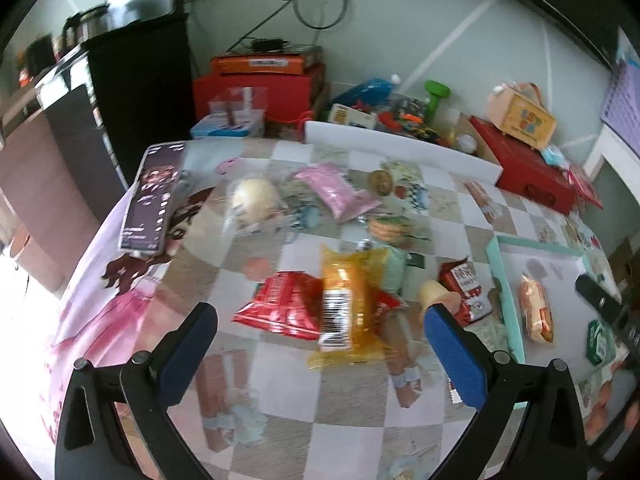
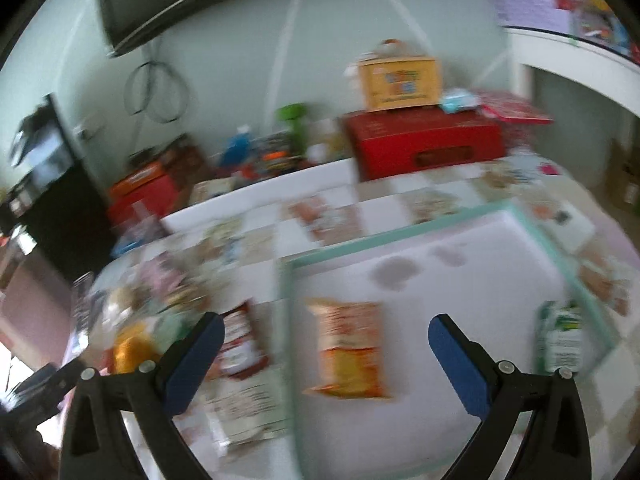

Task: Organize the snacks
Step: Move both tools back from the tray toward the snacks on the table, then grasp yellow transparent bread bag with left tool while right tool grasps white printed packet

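My left gripper point(image 1: 320, 332) is open and empty above a yellow snack packet point(image 1: 344, 304) that lies over a red snack bag point(image 1: 280, 304). A pink packet point(image 1: 340, 192), a round bun in clear wrap point(image 1: 254, 200) and a small red packet point(image 1: 466, 288) lie farther out. My right gripper point(image 2: 326, 344) is open and empty over a white tray with a teal rim point(image 2: 400, 232). In the tray lie an orange snack bag point(image 2: 348, 348) and a green-white packet point(image 2: 560, 340). The right wrist view is blurred. The tray point(image 1: 500, 280) also shows in the left wrist view.
A checkered tablecloth point(image 1: 360, 420) covers the table. A phone point(image 1: 150, 200) lies at its left edge. Red boxes point(image 1: 528, 168), a yellow carton point(image 1: 524, 116) and toys stand along the back wall. A white board point(image 1: 400, 144) stands behind the snacks.
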The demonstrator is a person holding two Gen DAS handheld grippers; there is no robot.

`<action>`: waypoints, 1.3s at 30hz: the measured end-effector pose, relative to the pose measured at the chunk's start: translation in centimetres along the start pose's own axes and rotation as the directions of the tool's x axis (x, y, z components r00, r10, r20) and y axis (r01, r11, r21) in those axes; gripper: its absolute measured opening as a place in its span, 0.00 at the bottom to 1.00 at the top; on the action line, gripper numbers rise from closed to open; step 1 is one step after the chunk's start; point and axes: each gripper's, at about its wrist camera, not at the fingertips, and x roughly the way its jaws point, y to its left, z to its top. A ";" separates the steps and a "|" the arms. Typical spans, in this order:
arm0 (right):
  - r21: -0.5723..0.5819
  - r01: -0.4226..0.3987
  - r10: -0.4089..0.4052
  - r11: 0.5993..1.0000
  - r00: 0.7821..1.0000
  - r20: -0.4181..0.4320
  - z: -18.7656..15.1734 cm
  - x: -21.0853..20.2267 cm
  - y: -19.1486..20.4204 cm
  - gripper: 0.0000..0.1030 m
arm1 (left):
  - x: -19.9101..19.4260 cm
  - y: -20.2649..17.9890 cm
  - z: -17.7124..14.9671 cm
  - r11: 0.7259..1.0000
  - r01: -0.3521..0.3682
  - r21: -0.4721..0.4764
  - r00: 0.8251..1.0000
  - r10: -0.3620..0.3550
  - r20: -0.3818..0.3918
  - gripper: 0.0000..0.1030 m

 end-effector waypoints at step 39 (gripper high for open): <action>-0.232 -0.072 -0.018 0.970 0.931 -0.365 -7.5 8.4 7.7 0.82 | 4.5 -0.4 0.7 0.984 0.168 -0.059 0.977 -0.174 -0.120 0.90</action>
